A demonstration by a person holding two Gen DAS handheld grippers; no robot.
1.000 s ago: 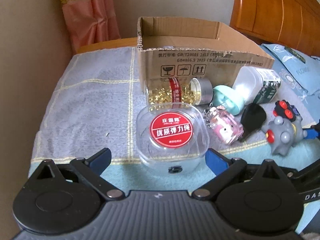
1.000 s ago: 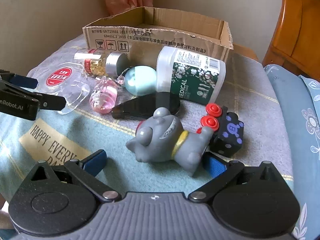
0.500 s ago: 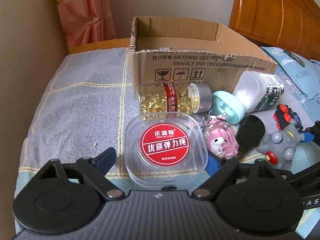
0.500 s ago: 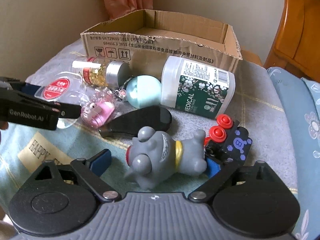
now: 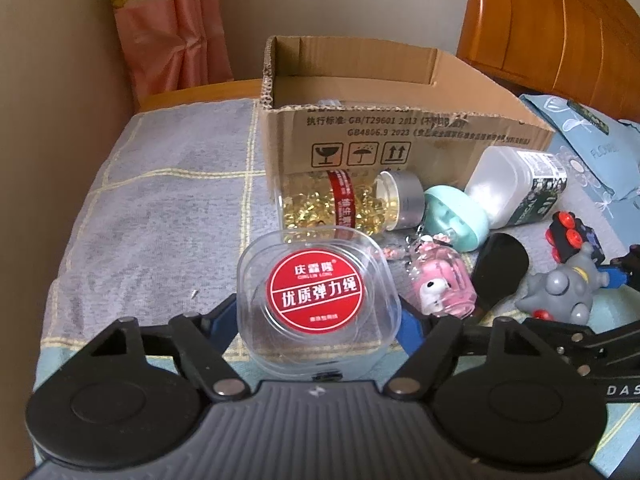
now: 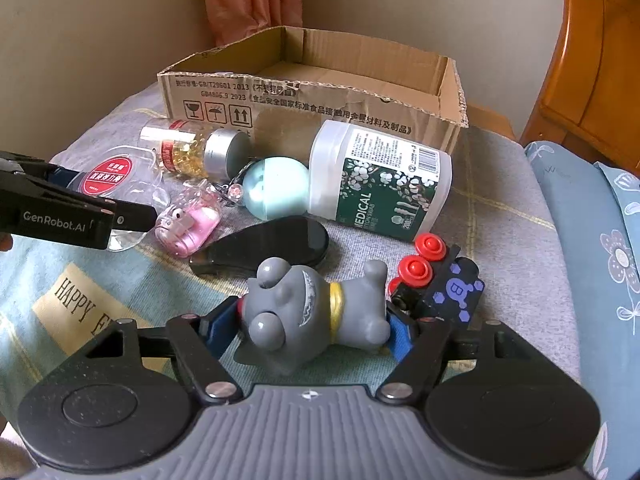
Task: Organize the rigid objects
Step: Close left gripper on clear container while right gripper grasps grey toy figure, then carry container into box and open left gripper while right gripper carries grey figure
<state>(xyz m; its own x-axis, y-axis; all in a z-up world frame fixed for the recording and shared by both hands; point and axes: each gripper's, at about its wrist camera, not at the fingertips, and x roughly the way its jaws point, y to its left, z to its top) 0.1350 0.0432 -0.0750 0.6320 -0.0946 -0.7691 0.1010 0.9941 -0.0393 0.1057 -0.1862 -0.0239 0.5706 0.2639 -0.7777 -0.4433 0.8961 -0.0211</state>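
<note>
One cardboard box (image 5: 400, 136), two bottles, one grey toy (image 6: 316, 312)

A pink curtain (image 5: 172, 40) with a gold band hangs in the corner behind the bed (image 5: 168, 184). A grey checked blanket (image 5: 160, 208) covers the bed. An orange wooden headboard (image 5: 560, 28) stands to its right, a blue floral pillow (image 6: 616, 240) beside it.

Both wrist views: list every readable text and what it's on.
"GenRobot.AI": left hand-held gripper.
"MEDICAL": white bottle; its fine print is too small.
"GB/T29601 2013", "GB4806.9 2023": cardboard box; three handling signs below.
"优质弹力绳": clear case.
"HAPPY": blanket.
"B": black block.
</note>
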